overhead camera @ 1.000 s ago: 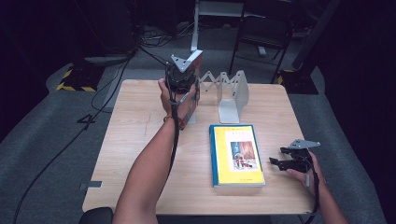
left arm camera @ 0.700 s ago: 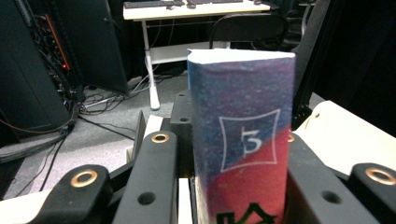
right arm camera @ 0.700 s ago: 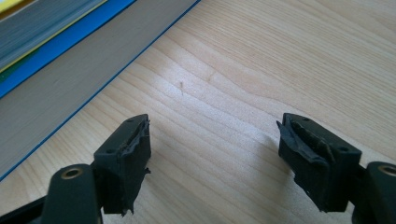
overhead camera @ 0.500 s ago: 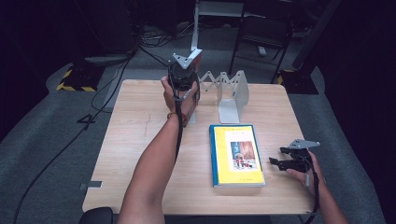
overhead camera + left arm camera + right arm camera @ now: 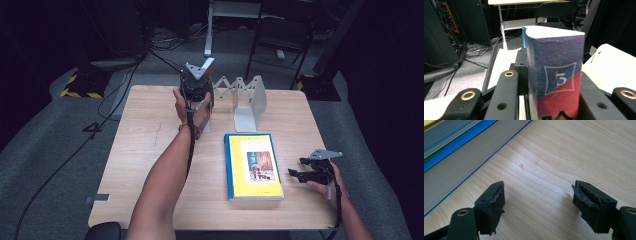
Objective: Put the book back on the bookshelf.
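My left gripper [image 5: 196,94] is at the far middle of the table, shut on an upright book. That blue and red book [image 5: 554,50] has a "3" on its spine and stands between the two black jaws. It is held beside the left end of a white folding book rack [image 5: 245,100]. A yellow book with a blue spine [image 5: 254,165] lies flat near the front right. My right gripper [image 5: 296,174] rests just right of it, open and low over the wood. Its jaws [image 5: 539,205] hold nothing, and the yellow book's page edge [image 5: 454,152] lies to their left.
The wooden table [image 5: 150,130] has bare room on its left half. Behind its far edge are a dark chair [image 5: 280,35], a white stand [image 5: 210,30] and floor cables [image 5: 120,85]. The table's right edge runs close to my right hand.
My left gripper has come down a little with the book still gripped. The right gripper and the yellow book have stayed where they were.
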Motion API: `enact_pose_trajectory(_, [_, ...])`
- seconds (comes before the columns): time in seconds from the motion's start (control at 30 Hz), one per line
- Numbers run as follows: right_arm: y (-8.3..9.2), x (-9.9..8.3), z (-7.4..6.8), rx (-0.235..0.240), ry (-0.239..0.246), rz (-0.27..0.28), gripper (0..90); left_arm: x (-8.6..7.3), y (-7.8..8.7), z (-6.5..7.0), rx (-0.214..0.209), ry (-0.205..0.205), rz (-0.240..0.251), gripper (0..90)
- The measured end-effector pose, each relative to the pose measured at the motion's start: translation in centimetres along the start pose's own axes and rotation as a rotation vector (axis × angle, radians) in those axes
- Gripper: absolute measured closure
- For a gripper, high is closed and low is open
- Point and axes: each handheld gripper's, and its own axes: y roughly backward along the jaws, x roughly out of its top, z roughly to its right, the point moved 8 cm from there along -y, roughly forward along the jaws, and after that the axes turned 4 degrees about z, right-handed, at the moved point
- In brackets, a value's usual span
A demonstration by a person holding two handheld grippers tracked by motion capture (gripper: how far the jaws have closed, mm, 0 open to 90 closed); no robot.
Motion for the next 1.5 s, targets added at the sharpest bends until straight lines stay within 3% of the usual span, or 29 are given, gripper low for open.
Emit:
enact_pose_trajectory(0.23, [0.0, 0.0, 0.0, -0.001, 0.001, -0.001, 26.0, -0.2, 0.7, 0.1, -0.027, -0.032, -0.006, 70.9])
enact_pose_trajectory(0.7, [0.0, 0.0, -0.1, -0.004, 0.008, -0.007, 25.8, -1.8, 3.6, 0.2, -0.1, -0.066, -0.025, 69.4])
enact_pose_trajectory(0.77, [0.0, 0.0, -0.1, -0.005, 0.007, -0.006, 25.8, -2.0, 3.9, 0.3, -0.109, -0.091, -0.024, 69.5])
enact_pose_trajectory(1.0, [0.0, 0.0, -0.2, -0.002, 0.009, -0.009, 25.9, -1.8, 3.7, 0.4, -0.109, -0.101, -0.045, 66.4])
enact_pose_trajectory(1.1, [0.0, 0.0, -0.2, -0.003, 0.007, -0.009, 25.9, -1.6, 3.6, 0.4, -0.093, -0.129, -0.068, 69.3])
enact_pose_trajectory(1.2, [0.0, 0.0, -0.3, 0.001, 0.012, -0.012, 25.9, -1.5, 3.6, 0.5, -0.076, -0.129, -0.079, 71.3])
enact_pose_trajectory(1.33, [-0.1, 0.0, -0.3, 0.004, 0.014, -0.009, 26.0, -1.3, 3.2, 0.8, -0.047, -0.124, -0.065, 72.2])
enact_pose_trajectory(1.5, [0.0, 0.0, -0.3, 0.005, 0.015, -0.011, 26.0, -0.4, 2.2, 0.5, -0.032, -0.085, -0.058, 72.5])
